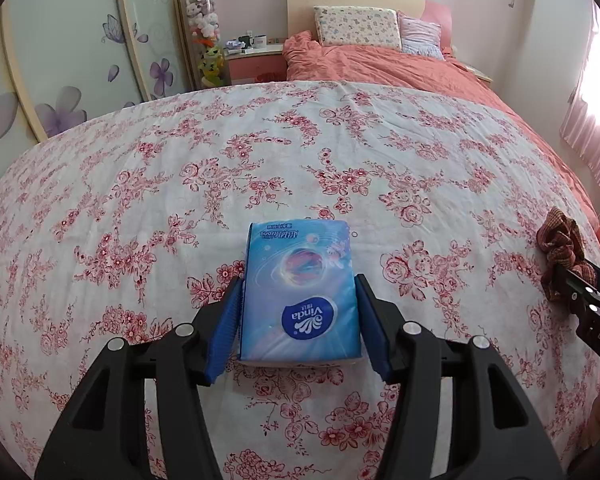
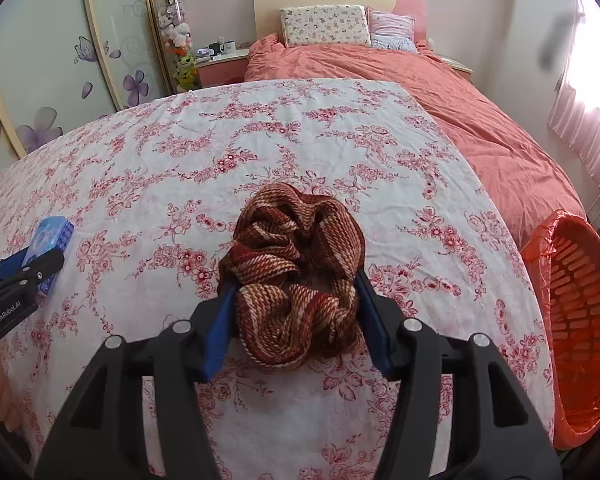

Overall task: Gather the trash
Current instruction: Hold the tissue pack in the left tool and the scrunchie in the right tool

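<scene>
A blue Vinda tissue pack [image 1: 300, 292] lies on the floral sheet, between the blue pads of my left gripper [image 1: 298, 284], which press its two sides. It also shows at the left of the right wrist view [image 2: 51, 240]. A brown and cream striped scrunchie [image 2: 296, 276] sits between the pads of my right gripper [image 2: 296, 280], which close on its sides. The scrunchie also shows at the right edge of the left wrist view [image 1: 560, 248]. An orange slatted trash basket [image 2: 580, 308] with an orange bag liner stands by the bed's right side.
The white sheet with red flowers [image 1: 260, 160] covers the near part of the bed. A salmon duvet [image 2: 440, 92] and pillows [image 2: 324, 26] lie beyond. A wardrobe [image 1: 80, 60] stands left, a nightstand with mugs [image 1: 252, 46] by the headboard, curtains [image 2: 580, 120] right.
</scene>
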A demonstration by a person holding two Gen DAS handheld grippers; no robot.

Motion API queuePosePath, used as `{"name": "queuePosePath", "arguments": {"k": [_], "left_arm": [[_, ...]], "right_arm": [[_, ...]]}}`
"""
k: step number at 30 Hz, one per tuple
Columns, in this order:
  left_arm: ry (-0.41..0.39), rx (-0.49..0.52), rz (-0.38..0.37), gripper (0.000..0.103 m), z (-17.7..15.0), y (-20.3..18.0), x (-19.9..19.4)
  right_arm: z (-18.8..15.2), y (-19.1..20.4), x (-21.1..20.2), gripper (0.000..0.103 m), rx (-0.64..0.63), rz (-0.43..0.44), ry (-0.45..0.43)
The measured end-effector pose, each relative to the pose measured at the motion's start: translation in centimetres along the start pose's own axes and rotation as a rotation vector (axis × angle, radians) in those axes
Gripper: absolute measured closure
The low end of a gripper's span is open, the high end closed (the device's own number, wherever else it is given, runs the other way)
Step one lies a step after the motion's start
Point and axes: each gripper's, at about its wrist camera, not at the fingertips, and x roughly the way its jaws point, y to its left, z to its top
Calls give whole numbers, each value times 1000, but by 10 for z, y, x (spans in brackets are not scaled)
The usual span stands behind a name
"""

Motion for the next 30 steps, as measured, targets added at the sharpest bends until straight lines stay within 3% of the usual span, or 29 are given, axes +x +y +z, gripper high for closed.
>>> {"name": "queuePosePath", "arguments": {"k": [30], "left_arm": [[1, -6, 3, 45, 0, 1, 1]], "right_arm": [[0, -1, 0, 45, 4, 8, 1]]}}
